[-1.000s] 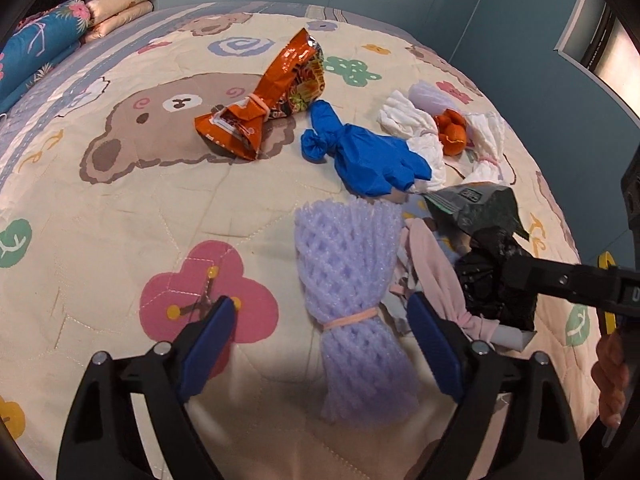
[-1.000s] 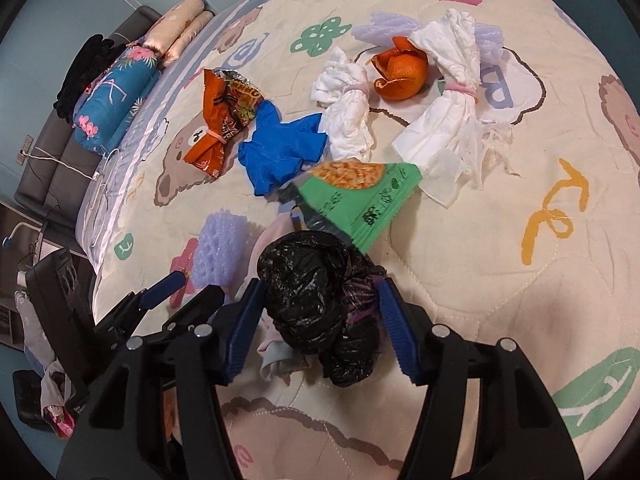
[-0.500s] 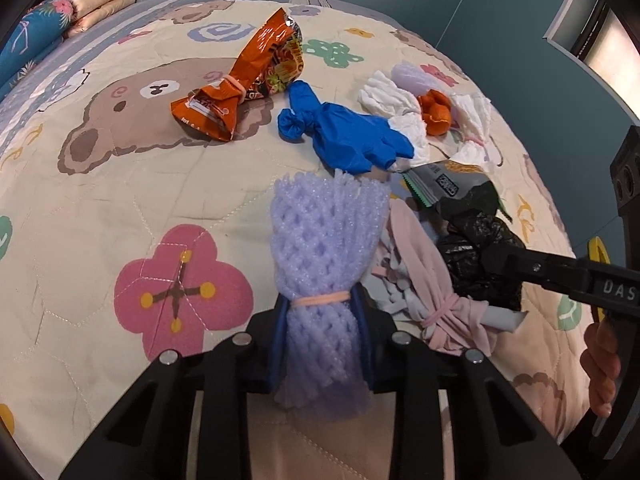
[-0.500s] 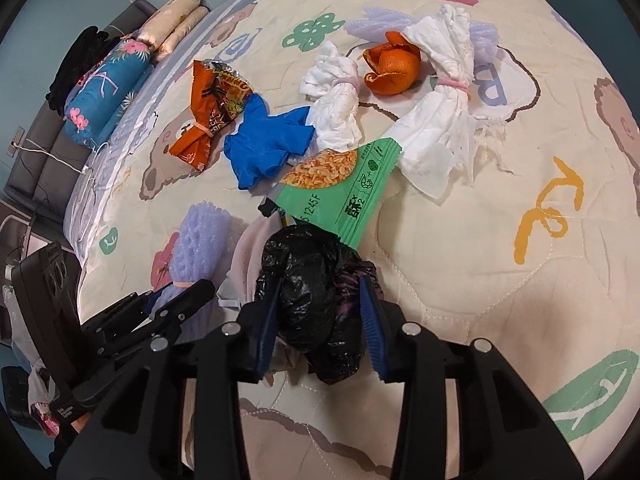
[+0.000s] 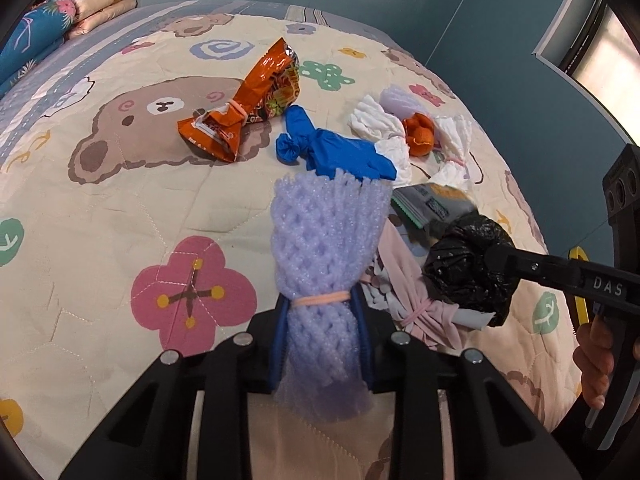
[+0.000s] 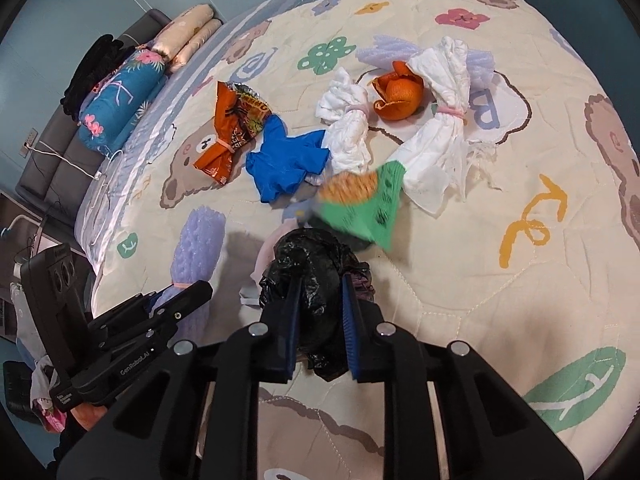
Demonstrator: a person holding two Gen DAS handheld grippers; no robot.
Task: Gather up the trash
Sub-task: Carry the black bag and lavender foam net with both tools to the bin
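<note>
My left gripper (image 5: pixel 322 336) is shut on a lilac foam net (image 5: pixel 326 248) bound with a rubber band, lifted a little off the quilt; it also shows in the right wrist view (image 6: pixel 196 240). My right gripper (image 6: pixel 320 312) is shut on a crumpled black plastic bag (image 6: pixel 312 260), also seen in the left wrist view (image 5: pixel 464 264). Beside them lie a pink cloth bundle (image 5: pixel 408 280), a green snack packet (image 6: pixel 364 204), a blue glove (image 6: pixel 286 160), an orange snack wrapper (image 6: pixel 232 132), white tissue bundles (image 6: pixel 440 120) and an orange peel (image 6: pixel 398 94).
All of it lies on a cream quilt (image 6: pixel 500 184) with bears and flowers on a bed. Folded pillows and bedding (image 6: pixel 124 88) sit at the far left edge. A blue wall (image 5: pixel 500 20) lies beyond the bed's right side.
Both grippers went from open around their items to shut on them. The foam net and the black bag have risen slightly. The green packet has shifted and blurs.
</note>
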